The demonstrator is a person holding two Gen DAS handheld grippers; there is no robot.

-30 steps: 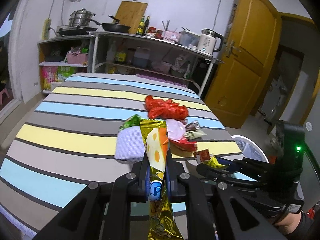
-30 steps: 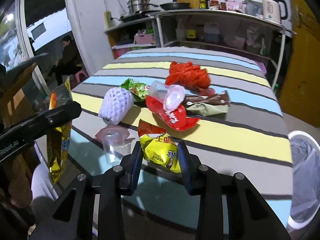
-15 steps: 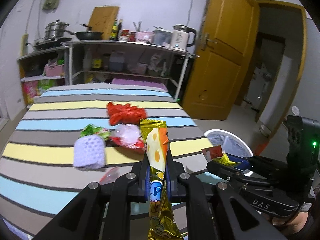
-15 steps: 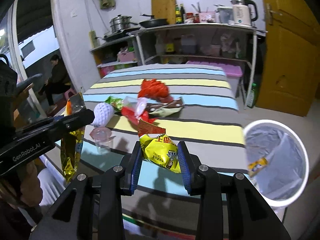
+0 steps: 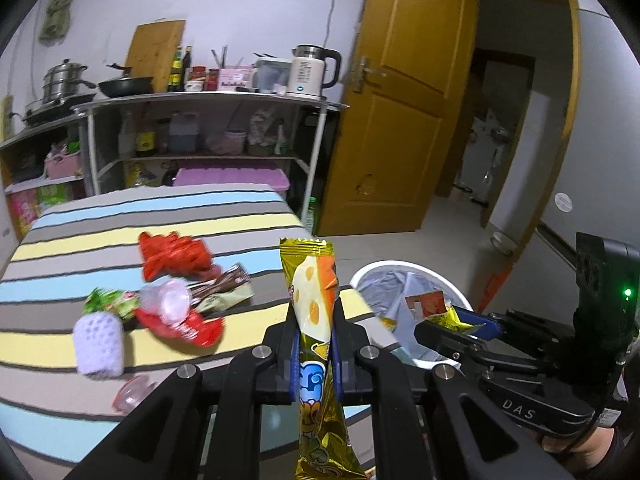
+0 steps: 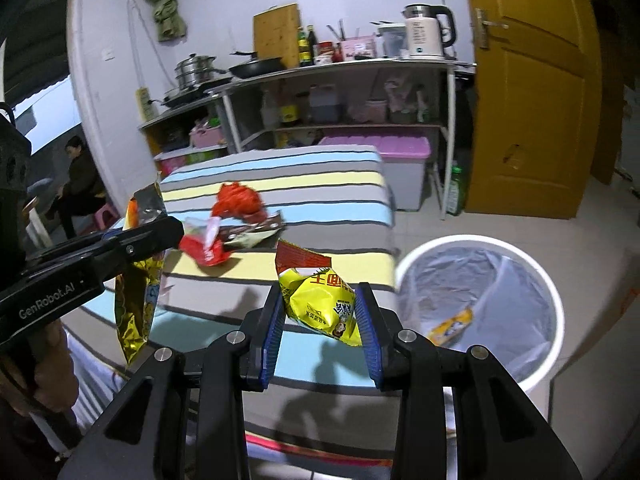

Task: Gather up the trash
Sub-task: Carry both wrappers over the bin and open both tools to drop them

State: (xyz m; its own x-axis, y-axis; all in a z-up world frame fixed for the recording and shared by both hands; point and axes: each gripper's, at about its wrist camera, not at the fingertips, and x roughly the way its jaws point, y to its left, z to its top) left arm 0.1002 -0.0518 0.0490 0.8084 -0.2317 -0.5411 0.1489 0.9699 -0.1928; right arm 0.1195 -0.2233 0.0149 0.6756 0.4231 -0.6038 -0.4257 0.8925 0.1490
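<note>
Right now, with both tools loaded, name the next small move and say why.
Probably carry the right tool on over the bin before opening: its yellow packet hangs short of the rim, above the table edge. The left tool holds the long wrapper and can follow.

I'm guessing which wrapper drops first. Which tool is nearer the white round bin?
Right. The right tool, clamping a yellow snack bag, sits just beside the white round bin. The left tool, gripping a long gold wrapper, is farther, over the striped table.
</note>
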